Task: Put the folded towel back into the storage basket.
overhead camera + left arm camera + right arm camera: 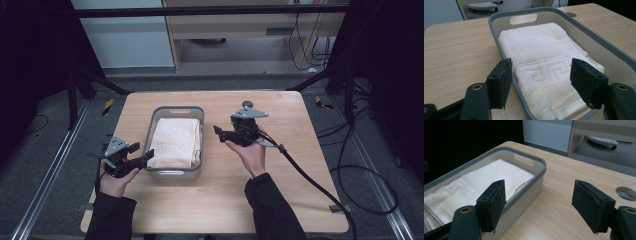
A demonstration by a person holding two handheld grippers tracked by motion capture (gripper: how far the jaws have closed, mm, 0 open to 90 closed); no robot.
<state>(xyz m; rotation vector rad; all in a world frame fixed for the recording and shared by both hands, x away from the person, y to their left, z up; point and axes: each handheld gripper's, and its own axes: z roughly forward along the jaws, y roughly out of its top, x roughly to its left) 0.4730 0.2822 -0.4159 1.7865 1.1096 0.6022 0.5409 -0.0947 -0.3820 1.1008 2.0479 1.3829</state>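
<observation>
Towel (pixel 541 60) below spread left fingers (pixel 501 82)

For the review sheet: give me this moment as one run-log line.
towel: folded, lying in grey basket | left gripper: open, at basket's near-left corner | right gripper: open, empty, right of basket | table

Grey carpet floor (pixel 240 70), pale wooden cabinet (pixel 240 25), black cables (pixel 370 175).
</observation>
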